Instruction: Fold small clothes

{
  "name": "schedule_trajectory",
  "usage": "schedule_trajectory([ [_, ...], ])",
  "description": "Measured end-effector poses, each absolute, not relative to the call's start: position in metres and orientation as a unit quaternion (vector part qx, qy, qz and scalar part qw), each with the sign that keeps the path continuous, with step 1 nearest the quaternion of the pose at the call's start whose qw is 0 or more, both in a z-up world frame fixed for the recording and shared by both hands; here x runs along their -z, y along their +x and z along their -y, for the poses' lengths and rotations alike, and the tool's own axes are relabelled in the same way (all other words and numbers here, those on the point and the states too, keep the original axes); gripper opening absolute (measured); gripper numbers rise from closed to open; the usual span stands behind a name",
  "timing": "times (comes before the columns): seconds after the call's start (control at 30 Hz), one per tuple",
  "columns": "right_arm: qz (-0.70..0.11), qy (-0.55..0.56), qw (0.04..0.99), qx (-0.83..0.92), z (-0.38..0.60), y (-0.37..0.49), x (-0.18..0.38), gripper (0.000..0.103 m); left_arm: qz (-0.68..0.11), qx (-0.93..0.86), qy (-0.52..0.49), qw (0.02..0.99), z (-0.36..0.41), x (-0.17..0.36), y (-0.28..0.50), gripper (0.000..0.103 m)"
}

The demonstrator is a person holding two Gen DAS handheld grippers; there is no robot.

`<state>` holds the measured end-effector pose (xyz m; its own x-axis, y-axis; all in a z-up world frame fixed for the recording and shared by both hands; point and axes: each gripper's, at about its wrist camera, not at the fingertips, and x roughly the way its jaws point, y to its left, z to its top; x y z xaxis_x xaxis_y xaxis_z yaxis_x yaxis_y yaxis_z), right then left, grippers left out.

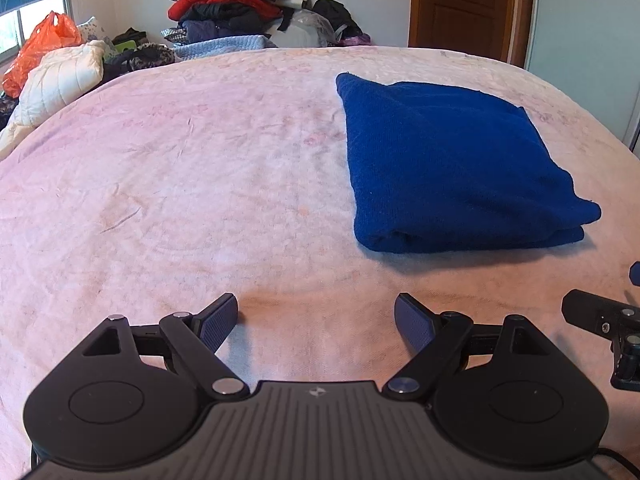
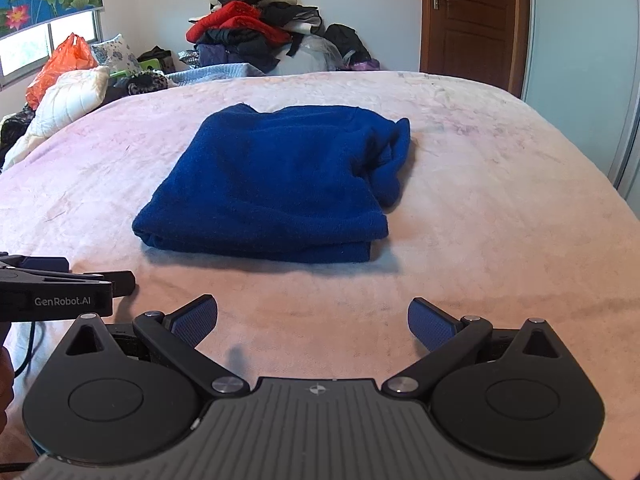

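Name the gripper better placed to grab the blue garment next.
Right, probably. The right gripper, open, faces the blue garment head-on; for the left gripper, also open, it lies off to the right.

Left wrist view: right gripper (image 1: pixel 612 332) cut by the right frame edge; only a black bracket and one dark tip show, finger spacing not readable. Right wrist view: left gripper (image 2: pixel 60 292) cut by the left edge; side-on, finger gap not readable. Blue garment (image 2: pixel 276 188): inner layers hidden under the top fold; garment type indeterminate. Clothes pile (image 2: pixel 256 28) at far wall: items overlap, individual pieces not separable. Orange bag (image 1: pixel 40 48): contents hidden. Door (image 2: pixel 472 20): top cropped.
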<state>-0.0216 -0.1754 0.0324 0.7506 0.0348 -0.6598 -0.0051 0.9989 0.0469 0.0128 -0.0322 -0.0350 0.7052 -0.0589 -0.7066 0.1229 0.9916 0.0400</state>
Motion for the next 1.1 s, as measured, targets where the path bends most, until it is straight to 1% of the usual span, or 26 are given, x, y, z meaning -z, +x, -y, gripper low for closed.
schedule_trajectory([
  [0.4, -0.364, 0.047, 0.93, -0.012, 0.182, -0.0199, -0.0283, 0.102, -0.379, 0.047, 0.047, 0.923, 0.0321, 0.0364, 0.012, 0.086],
  [1.1, -0.368, 0.047, 0.929, -0.014, 0.1805, -0.0202, -0.0266, 0.102, -0.379, 0.048, 0.05, 0.923, 0.0326, 0.0366, 0.0113, 0.086],
])
